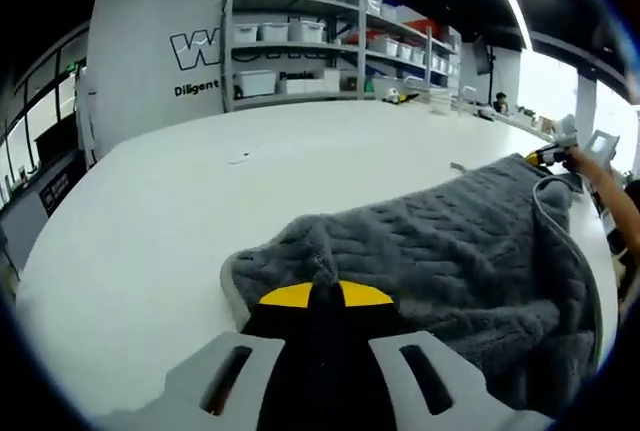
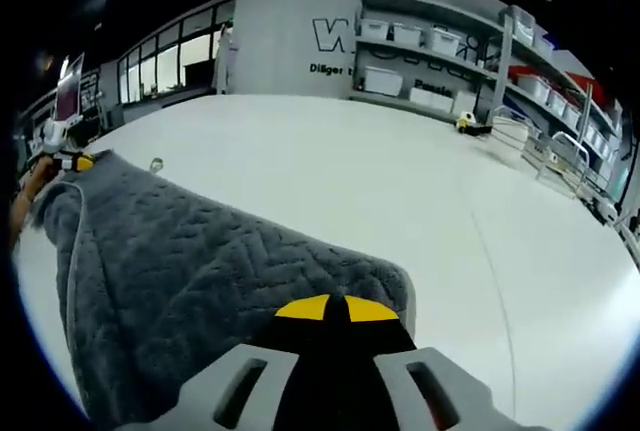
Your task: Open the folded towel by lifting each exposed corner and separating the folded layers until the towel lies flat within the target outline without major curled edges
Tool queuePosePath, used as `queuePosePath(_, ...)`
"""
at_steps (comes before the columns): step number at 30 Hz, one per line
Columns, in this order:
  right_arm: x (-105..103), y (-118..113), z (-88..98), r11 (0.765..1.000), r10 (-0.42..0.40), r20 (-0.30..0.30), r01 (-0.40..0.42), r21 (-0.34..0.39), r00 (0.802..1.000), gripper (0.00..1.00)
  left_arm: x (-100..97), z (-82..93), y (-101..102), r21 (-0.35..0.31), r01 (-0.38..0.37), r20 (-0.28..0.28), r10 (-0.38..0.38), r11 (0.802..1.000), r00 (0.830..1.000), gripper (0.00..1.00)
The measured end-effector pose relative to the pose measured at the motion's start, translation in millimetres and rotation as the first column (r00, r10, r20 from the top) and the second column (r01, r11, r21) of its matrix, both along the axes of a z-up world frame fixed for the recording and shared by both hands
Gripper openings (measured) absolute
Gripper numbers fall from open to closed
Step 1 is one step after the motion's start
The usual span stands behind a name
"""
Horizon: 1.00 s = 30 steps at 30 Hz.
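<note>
A grey towel (image 1: 440, 241) with a woven pattern and a pale hem lies stretched over the white table (image 1: 200, 201). My left gripper (image 1: 325, 286) is shut on one corner of it, its yellow-tipped jaws pinching the pile. At the far end of the towel the other gripper (image 1: 548, 154) holds the opposite corner, a hand behind it. In the right gripper view, my right gripper (image 2: 335, 306) is shut on a corner of the towel (image 2: 190, 271); the other gripper (image 2: 65, 161) grips the far corner at the left.
Shelving (image 1: 330, 46) with white bins stands against the back wall (image 1: 150, 41) behind the table. A small yellow object (image 2: 465, 123) and wire baskets (image 2: 520, 136) sit at the table's far right side. Bare white table (image 2: 420, 191) stretches beyond the towel.
</note>
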State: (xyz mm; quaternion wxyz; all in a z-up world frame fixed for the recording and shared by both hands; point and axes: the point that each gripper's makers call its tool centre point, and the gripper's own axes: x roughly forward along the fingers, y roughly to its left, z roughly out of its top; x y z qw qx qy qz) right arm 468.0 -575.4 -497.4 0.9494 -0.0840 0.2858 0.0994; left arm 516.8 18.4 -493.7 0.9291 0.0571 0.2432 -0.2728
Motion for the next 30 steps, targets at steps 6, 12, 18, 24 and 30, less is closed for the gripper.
queuePosePath(6, 12, -2, 0.7, 1.0, -0.021, 0.01, 0.022, -0.017, 1.0, 0.0, 4.7, 0.7, 5, -0.021, -0.005, 0.0, 0.005, 1.0, 1.0, 0.04)
queuePosePath(12, 24, 1, 1.3, 0.999, -0.024, 0.02, 0.025, -0.032, 0.999, 0.0, 10.8, 1.1, 17, 0.009, -0.011, 0.008, 0.011, 1.0, 1.0, 0.04)
queuePosePath(18, 39, 12, 1.7, 0.999, -0.009, 0.018, 0.01, -0.051, 1.0, 0.0, 17.4, 1.0, 28, 0.044, -0.02, 0.021, 0.019, 0.999, 1.0, 0.04)
queuePosePath(24, 58, 22, 1.7, 0.999, 0.006, 0.018, -0.005, -0.046, 1.0, 0.0, 27.8, 1.2, 45, 0.033, -0.041, 0.031, 0.04, 0.999, 0.999, 0.04)
queuePosePath(30, 77, 35, 1.6, 0.999, 0.02, 0.022, -0.019, -0.029, 1.0, 0.0, 39.0, 1.8, 59, 0.062, -0.053, 0.043, 0.05, 0.997, 0.998, 0.04)
